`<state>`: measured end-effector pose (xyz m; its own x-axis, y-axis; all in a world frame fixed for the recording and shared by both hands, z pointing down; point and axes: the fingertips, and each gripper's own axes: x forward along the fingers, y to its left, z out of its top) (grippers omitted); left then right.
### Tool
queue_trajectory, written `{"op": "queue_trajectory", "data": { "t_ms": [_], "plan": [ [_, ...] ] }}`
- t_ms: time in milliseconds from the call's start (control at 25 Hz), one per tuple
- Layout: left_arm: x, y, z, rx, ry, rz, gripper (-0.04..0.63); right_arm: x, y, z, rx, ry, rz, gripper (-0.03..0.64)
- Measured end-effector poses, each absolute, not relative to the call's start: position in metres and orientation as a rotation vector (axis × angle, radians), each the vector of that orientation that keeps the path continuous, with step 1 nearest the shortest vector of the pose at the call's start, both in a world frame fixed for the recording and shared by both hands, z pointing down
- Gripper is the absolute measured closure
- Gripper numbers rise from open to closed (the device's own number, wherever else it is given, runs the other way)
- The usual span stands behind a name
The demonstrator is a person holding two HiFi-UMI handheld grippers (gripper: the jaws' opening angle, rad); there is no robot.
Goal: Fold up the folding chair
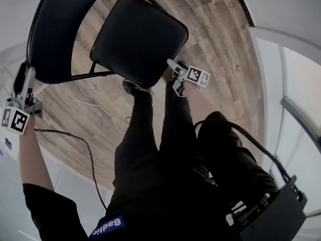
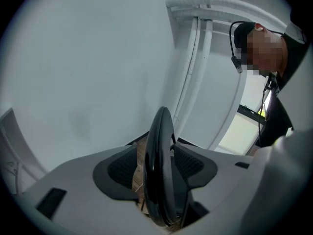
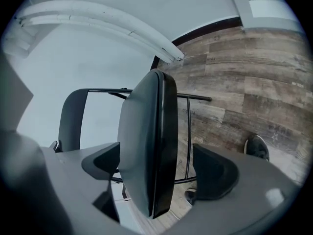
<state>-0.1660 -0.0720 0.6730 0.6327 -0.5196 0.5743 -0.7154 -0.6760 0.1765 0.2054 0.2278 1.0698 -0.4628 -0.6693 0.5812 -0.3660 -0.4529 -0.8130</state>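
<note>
The folding chair stands open on the wood floor, with a black backrest and a black padded seat. My left gripper is at the backrest's lower left edge. In the left gripper view the backrest edge stands between the jaws of the left gripper, and floor shows in a gap beside the left pad. My right gripper is at the seat's near right edge. In the right gripper view the seat edge sits between the spread jaws of the right gripper, with a gap on both sides.
The person's dark-trousered legs and a shoe are just below the seat. A thin cable trails over the wood floor. White walls ring the floor. A black pack hangs at lower right.
</note>
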Motion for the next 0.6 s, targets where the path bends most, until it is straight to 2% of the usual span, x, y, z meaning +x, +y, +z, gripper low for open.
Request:
{"op": "queue_trajectory", "data": {
  "t_ms": [240, 600],
  "plan": [
    [-0.151, -0.071, 0.698, 2.466, -0.865, 0.764, 0.373, 0.192, 0.218, 1.088, -1.462, 1.486, -2.005, 0.184],
    [-0.143, -0.078, 0.714, 2.477, -0.911, 0.727, 0.374, 0.166, 0.184, 1.114, -1.363, 1.511, -1.976, 0.184]
  ]
}}
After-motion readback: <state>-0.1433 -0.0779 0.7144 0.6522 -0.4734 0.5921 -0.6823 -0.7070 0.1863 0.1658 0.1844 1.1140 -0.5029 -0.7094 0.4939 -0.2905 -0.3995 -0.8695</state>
